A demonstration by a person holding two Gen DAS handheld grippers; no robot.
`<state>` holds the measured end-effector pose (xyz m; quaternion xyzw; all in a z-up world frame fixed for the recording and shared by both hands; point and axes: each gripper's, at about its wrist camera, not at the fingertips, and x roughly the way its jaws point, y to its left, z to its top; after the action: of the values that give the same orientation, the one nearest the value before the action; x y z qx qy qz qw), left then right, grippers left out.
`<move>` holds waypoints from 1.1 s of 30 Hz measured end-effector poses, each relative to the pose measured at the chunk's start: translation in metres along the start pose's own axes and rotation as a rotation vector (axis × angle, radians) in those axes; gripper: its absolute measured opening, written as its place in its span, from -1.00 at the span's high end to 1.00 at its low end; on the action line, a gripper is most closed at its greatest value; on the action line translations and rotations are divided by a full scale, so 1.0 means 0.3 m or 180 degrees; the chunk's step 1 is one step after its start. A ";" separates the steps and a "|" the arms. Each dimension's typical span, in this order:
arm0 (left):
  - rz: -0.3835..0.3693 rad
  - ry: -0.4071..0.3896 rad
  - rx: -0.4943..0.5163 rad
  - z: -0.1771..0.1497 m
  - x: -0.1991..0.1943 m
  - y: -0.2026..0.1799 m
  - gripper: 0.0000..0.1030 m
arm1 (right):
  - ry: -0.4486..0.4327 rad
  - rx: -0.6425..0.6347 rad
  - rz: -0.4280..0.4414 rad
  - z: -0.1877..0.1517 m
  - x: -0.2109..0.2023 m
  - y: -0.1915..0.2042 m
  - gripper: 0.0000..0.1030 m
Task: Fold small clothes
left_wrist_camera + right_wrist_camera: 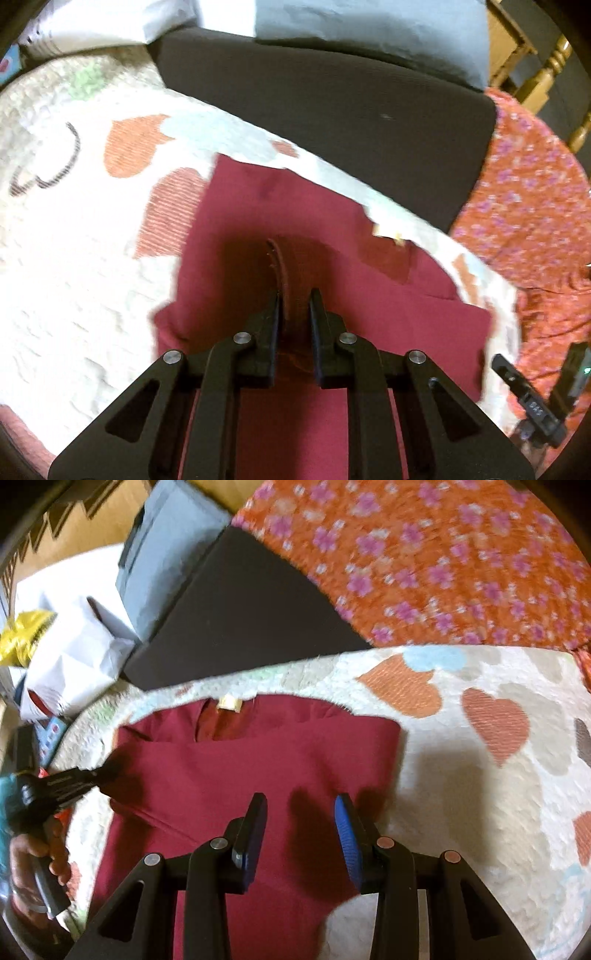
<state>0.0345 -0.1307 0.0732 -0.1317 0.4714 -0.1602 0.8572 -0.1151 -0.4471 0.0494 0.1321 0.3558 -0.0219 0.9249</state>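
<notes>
— Black linkage arms fill the near frame. What's the left gripper (293, 295) doing?

— Pinching a raised fold of the maroon garment (295, 206) between its two fingers; the smooth knit bunches there.

— And the right gripper (301, 801)?

— Fingers spread apart, blue ribbed pads (347, 834) facing inward, poised over the same garment, which lies on a fluffy white blanket (480, 775) with woven hearts.

— Room around it?

— Bare blanket to the right. Beyond its far edge sit a dark cushion (236, 602) and orange floral cloth (443, 554).
</notes>
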 end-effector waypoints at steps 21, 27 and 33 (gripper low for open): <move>0.0355 0.0210 -0.0115 -0.013 0.090 0.110 0.74 | 0.0232 -0.0244 -0.0610 0.037 0.212 0.003 0.25; 0.0345 0.0268 -0.0264 -0.001 0.035 0.145 0.66 | 0.0272 -0.0227 -0.0455 0.021 0.124 0.046 0.26; 0.0446 0.0334 -0.0168 -0.027 0.026 0.152 0.64 | 0.0367 -0.0270 -0.0467 -0.106 0.088 0.070 0.25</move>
<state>0.0383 -0.0928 0.0458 -0.1123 0.5278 -0.0940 0.8366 -0.1132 -0.4173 0.0140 0.0674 0.4178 -0.0669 0.9036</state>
